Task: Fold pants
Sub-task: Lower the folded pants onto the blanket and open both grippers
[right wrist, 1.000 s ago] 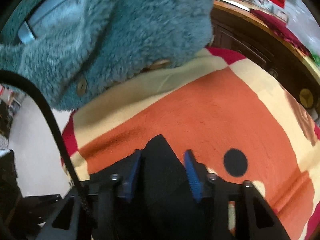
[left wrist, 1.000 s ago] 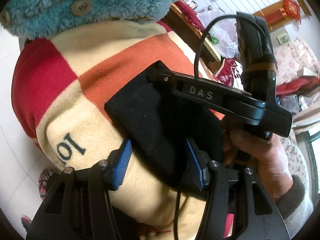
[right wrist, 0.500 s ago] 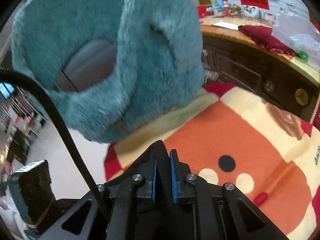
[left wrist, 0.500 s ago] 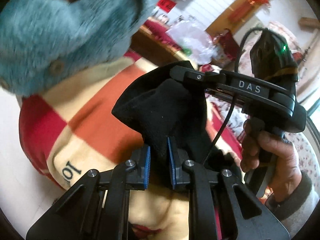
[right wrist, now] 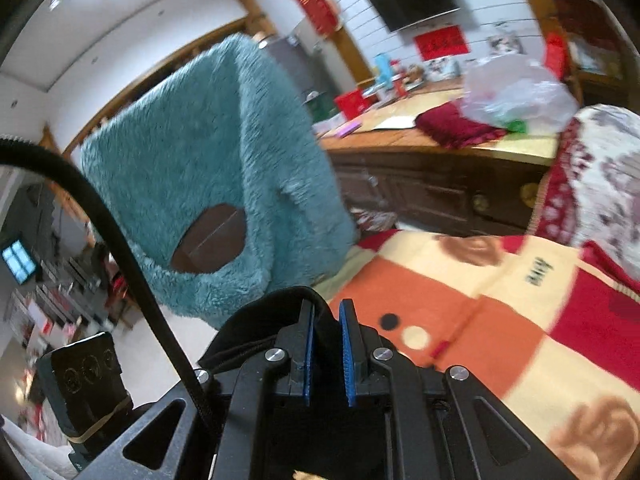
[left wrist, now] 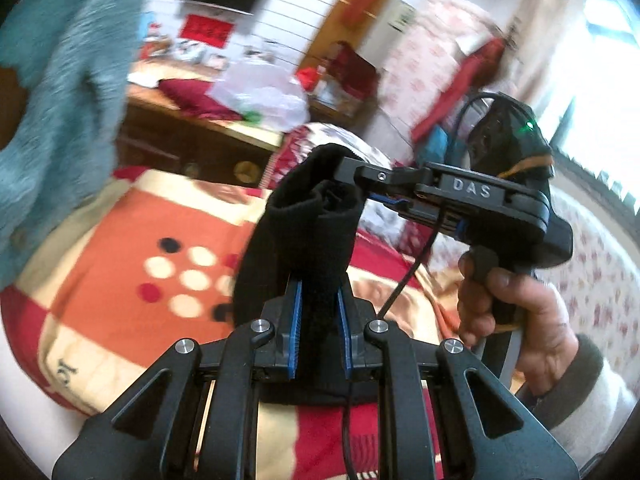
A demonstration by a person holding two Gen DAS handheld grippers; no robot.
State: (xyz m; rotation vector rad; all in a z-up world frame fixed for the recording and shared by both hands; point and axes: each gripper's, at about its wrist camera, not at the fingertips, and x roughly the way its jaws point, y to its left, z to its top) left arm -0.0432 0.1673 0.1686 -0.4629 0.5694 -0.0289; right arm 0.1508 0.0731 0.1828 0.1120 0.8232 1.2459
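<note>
Both claws, open around black pants (left wrist: pixel 304 232) a second ago, now clamped on fabric. Left gripper (left wrist: pixel 318 322) pinches fold at frame centre; right gripper (right wrist: pixel 326 354) grips edge, low centre. Pants lifted clear of patterned blanket (left wrist: pixel 120 264). Judgement: ready to spread garment.

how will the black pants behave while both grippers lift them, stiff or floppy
Probably floppy: the pants droop in soft folds between the left gripper and right gripper. Likely light, since small pinches carry them. The knit looks grippy, so slipping seems unlikely.
</note>
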